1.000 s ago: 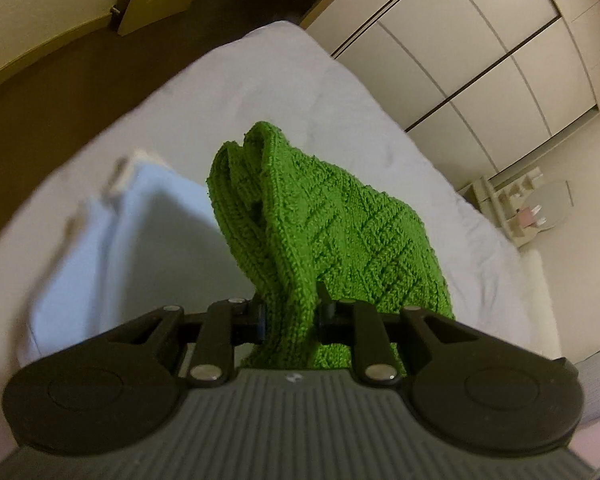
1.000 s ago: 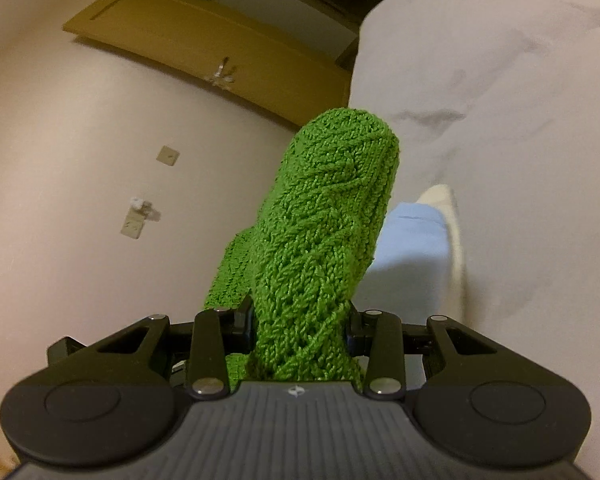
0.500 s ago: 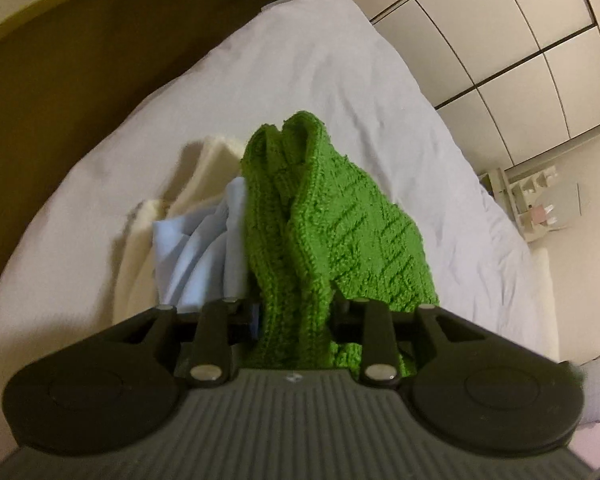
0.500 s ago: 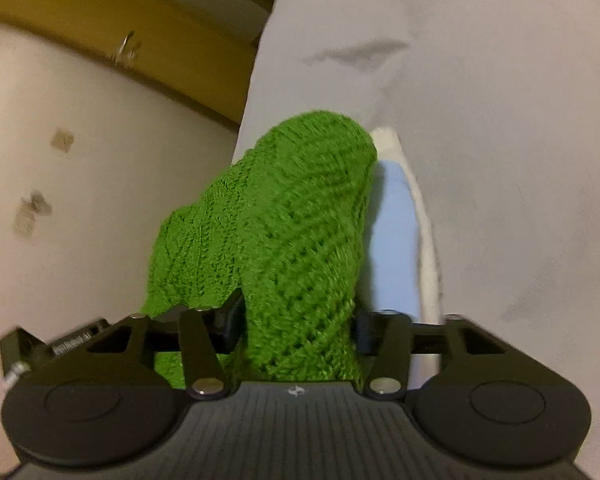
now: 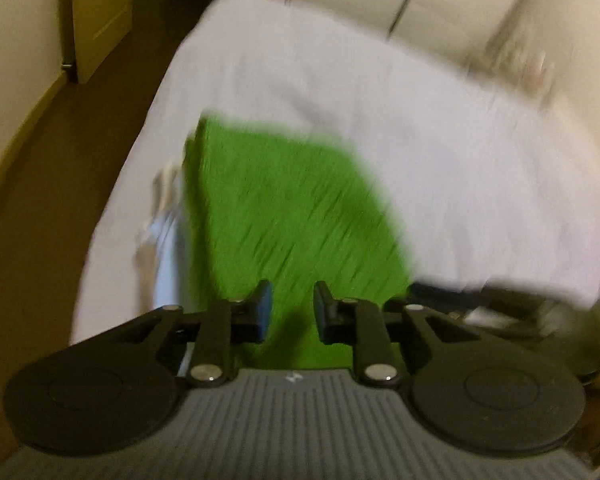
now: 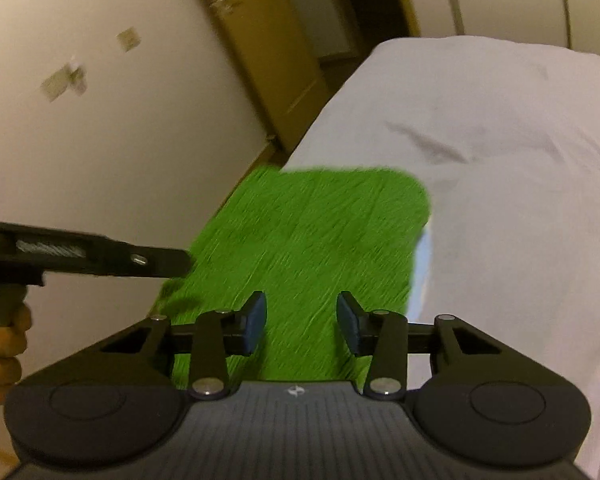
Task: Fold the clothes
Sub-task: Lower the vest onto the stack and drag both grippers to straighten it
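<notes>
Your left hand-held gripper (image 5: 290, 310) and right hand-held gripper (image 6: 301, 322) both hang released, jaws closing on nothing, above the green chunky-knit sweater (image 6: 300, 240). It lies flat, roughly rectangular, over a pale blue smooth cloth (image 5: 166, 248) on the white-sheeted bed (image 6: 500, 140).
</notes>
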A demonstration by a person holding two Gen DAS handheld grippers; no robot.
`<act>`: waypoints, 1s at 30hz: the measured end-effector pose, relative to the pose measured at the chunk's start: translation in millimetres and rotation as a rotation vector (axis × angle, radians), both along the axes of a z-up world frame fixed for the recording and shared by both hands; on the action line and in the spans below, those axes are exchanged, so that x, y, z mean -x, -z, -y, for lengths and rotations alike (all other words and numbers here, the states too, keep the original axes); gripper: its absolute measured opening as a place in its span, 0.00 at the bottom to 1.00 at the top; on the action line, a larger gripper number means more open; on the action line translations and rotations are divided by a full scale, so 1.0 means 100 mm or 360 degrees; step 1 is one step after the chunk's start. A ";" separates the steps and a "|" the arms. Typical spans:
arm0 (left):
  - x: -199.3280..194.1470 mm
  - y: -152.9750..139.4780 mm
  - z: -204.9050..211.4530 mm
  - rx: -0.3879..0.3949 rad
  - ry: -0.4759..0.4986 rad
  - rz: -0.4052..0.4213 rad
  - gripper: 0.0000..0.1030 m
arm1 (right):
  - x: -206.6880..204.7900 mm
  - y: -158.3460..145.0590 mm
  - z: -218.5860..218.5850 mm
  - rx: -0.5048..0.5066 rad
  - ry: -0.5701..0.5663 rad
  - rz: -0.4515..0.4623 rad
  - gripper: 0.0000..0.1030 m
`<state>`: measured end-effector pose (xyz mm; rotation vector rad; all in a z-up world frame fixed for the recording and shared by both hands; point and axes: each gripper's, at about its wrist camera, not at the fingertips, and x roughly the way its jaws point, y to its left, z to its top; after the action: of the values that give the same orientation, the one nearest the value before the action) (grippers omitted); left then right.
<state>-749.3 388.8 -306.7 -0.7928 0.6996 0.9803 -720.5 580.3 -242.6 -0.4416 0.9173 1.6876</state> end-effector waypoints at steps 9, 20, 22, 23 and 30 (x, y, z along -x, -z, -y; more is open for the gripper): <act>0.25 0.55 0.39 -0.0039 -0.0060 -0.0099 0.20 | 0.61 0.53 0.28 -0.0045 -0.0203 0.0237 0.38; 0.11 0.46 0.38 -0.0015 -0.0171 -0.0034 0.21 | 0.64 0.31 0.18 -0.0098 -0.0278 0.0353 0.37; 0.08 0.37 0.36 -0.0015 -0.0174 -0.0040 0.20 | 0.54 0.21 0.20 -0.0087 -0.0258 0.0300 0.37; 0.07 0.32 0.35 -0.0015 -0.0175 -0.0044 0.19 | 0.49 0.16 0.18 -0.0082 -0.0240 0.0275 0.37; -0.01 0.15 0.34 -0.0059 -0.0178 -0.0020 0.17 | 0.28 -0.02 0.06 -0.0117 -0.0168 0.0141 0.37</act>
<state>-748.6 354.4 -321.6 -0.8006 0.6518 1.0974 -748.3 574.4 -240.5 -0.5190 0.7764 1.7768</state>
